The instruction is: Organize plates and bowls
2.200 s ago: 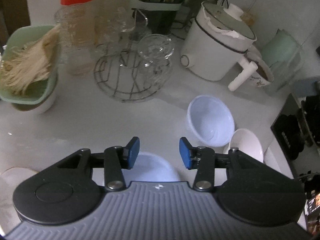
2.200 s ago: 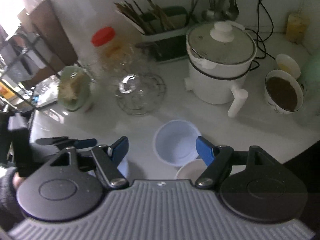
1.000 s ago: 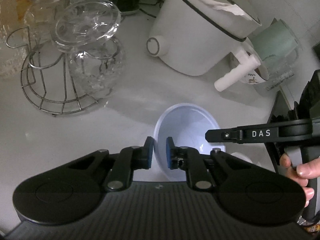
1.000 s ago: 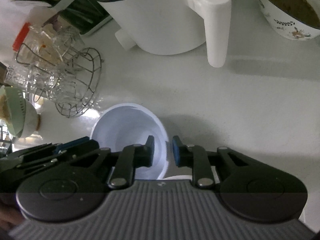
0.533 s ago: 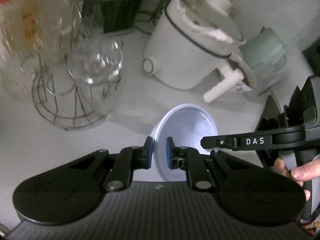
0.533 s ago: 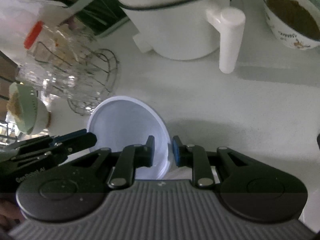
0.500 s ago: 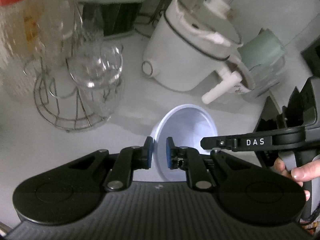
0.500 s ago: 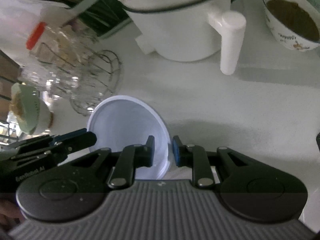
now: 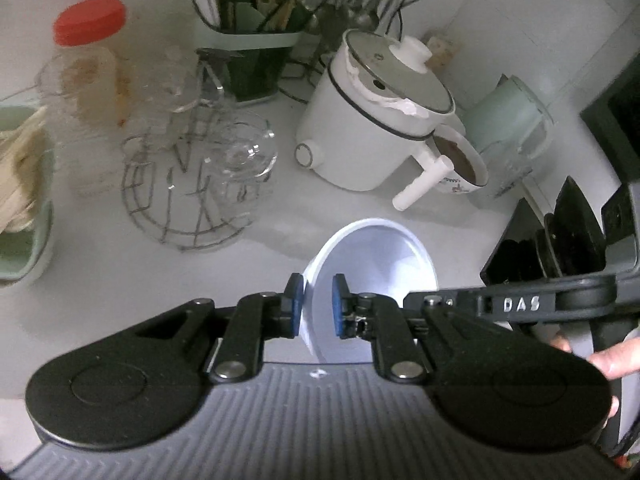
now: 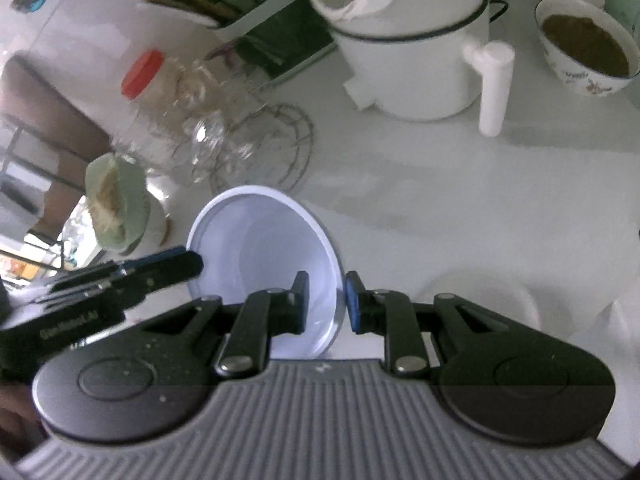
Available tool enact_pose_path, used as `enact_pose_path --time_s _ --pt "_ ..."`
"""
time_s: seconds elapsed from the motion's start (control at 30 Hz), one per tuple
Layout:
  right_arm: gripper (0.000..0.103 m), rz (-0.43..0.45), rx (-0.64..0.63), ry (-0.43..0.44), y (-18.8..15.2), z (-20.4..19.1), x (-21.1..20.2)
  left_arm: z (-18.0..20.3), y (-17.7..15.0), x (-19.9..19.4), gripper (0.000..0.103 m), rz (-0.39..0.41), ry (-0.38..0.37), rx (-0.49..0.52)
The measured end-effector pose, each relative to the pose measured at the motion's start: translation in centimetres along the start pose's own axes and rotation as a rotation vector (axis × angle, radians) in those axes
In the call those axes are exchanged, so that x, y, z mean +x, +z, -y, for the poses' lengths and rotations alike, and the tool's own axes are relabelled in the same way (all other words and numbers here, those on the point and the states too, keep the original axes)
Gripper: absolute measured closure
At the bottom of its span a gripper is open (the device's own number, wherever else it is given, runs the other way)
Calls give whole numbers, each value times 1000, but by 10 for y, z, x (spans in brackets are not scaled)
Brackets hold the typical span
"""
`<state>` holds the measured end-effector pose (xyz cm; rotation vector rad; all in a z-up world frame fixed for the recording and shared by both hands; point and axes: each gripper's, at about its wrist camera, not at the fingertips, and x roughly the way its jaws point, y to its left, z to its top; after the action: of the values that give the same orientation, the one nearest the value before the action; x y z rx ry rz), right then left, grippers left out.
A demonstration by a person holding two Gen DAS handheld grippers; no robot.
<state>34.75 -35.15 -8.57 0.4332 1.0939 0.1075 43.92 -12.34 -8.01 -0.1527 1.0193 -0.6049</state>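
Gripping one pale blue bowl (image 9: 372, 264) from both sides, I hold it tilted above the white counter (image 9: 100, 272). My left gripper (image 9: 316, 305) is clamped on the bowl's near rim, one blue pad inside the wall and one outside. My right gripper (image 10: 325, 302) pinches the opposite rim the same way, and from the left camera its black arm reaches in from the right with a hand (image 9: 600, 360) behind it. Beyond the bowl stand a white electric pot (image 9: 372, 128) with a stubby handle, a wire rack (image 9: 180, 200) holding upturned glasses, a red-lidded jar (image 9: 88, 64) and a cutlery holder (image 9: 248, 40). Another white bowl (image 10: 488, 300) sits blurred on the counter just beside my right gripper.
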Motion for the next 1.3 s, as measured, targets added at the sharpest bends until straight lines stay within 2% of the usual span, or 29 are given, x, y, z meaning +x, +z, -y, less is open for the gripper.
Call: enact_pose_path --time_s 0.13,0.33,0.5,0.8,1.03,1.17,1.23,1.3 --pt "81 -17 -10 2 -18 -17 4 -9 -17 -16 87 4 15 2" --pt "81 -76 42 40 -41 -31 11 -29 -39 -36 87 -15 23 -7" --pt "80 -75 33 45 -52 -49 21 -38 -59 -43 86 -6 97 22" --pt "79 -78 35 28 -74 -64 48 -70 -76 -37 86 -41 117 -41" --pt "79 -77 35 -19 -88 -72 63 -75 -82 -25 86 -82 134 -22" --pt "79 -78 55 -21 -90 -70 66 -73 -79 -27 85 -79 144 -5" --pt "74 -74 55 -10 -90 -71 66 -75 -75 -34 85 -59 137 -35" --pt "55 -52 45 -11 -89 -72 61 -74 -71 -38 77 -56 136 -41"
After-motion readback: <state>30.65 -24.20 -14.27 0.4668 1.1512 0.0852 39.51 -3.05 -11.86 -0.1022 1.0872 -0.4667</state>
